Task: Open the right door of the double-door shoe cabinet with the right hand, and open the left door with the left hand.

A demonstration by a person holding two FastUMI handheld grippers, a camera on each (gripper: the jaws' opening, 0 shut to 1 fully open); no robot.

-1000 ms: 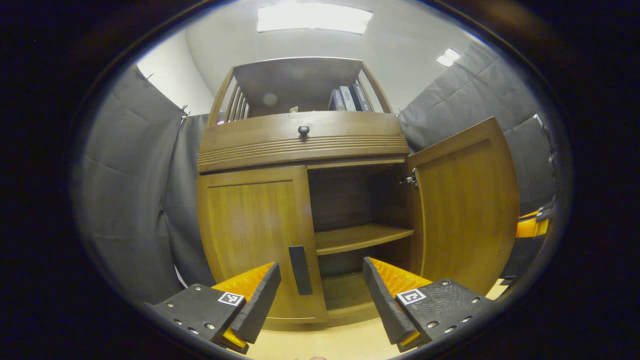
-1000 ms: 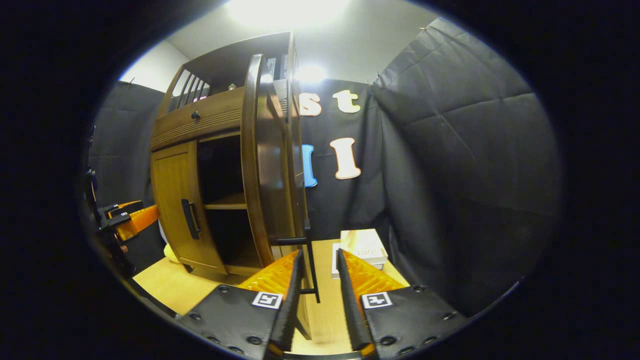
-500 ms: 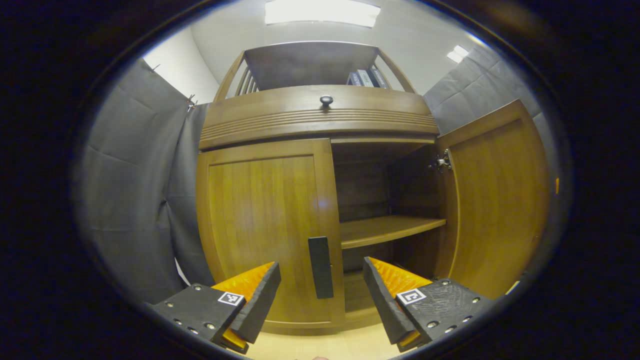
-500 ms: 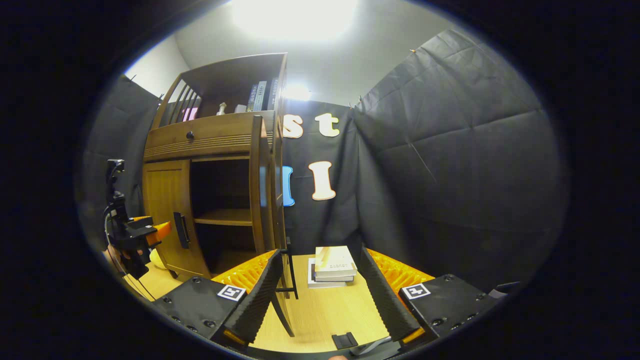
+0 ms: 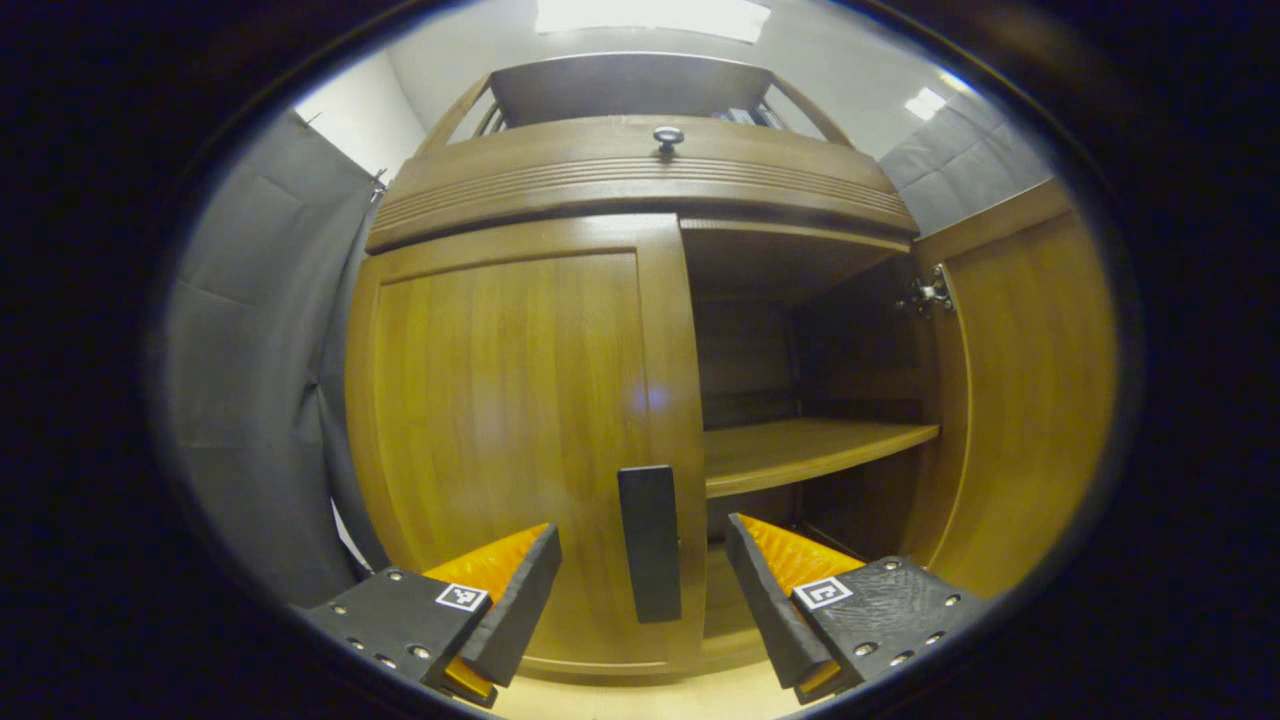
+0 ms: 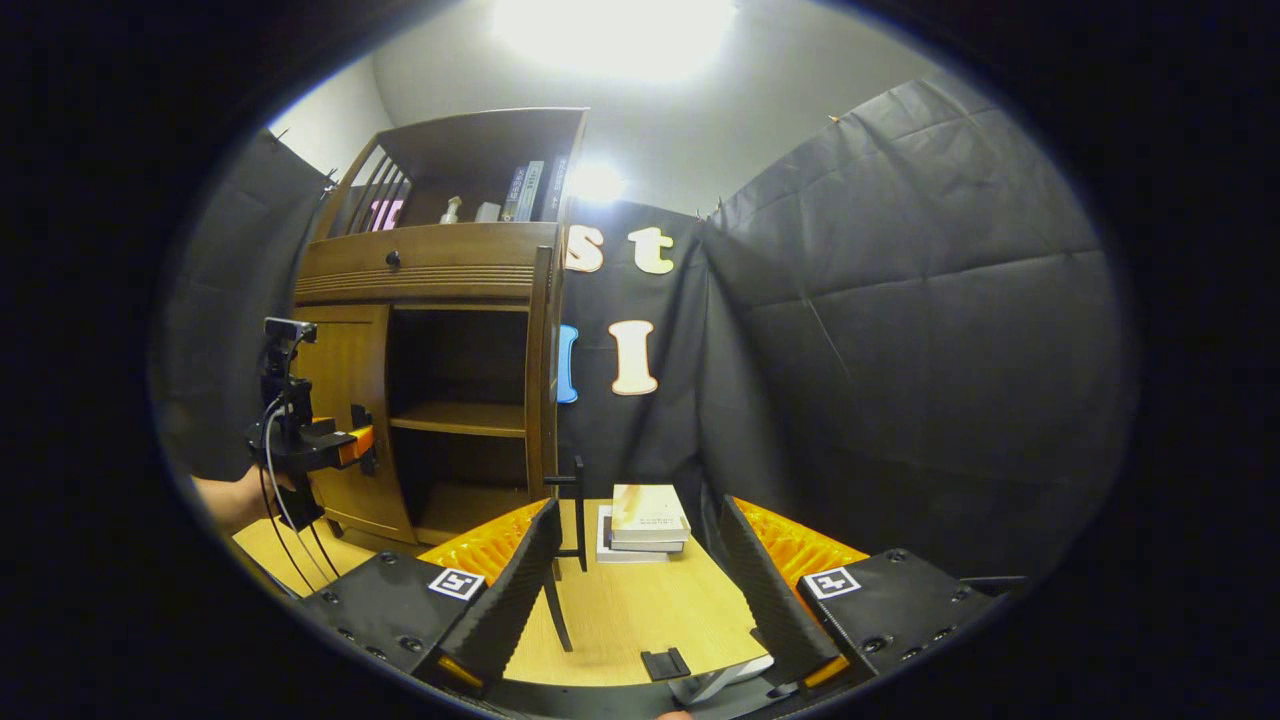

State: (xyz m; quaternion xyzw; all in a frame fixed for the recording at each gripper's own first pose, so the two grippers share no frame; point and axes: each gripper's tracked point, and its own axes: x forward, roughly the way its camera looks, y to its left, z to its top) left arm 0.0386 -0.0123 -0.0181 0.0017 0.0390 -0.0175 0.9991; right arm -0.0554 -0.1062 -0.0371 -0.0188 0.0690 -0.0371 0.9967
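While the right door (image 5: 1020, 400) stands swung wide, the left door (image 5: 510, 440) sits closed, its upright handle (image 5: 650, 543) between the released left gripper (image 5: 642, 570) fingers; the right gripper (image 6: 635, 560) gapes empty.

In the right gripper view, the cabinet (image 6: 440, 330) stands at left; stacked books (image 6: 645, 520) lie lower centre on the surface (image 6: 640, 620).

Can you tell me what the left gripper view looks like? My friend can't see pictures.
A wooden shoe cabinet is very close, with its left door shut and its right door swung open, showing a bare shelf inside. The open left gripper points at the left door's dark upright handle, which sits between the two fingers without being touched.
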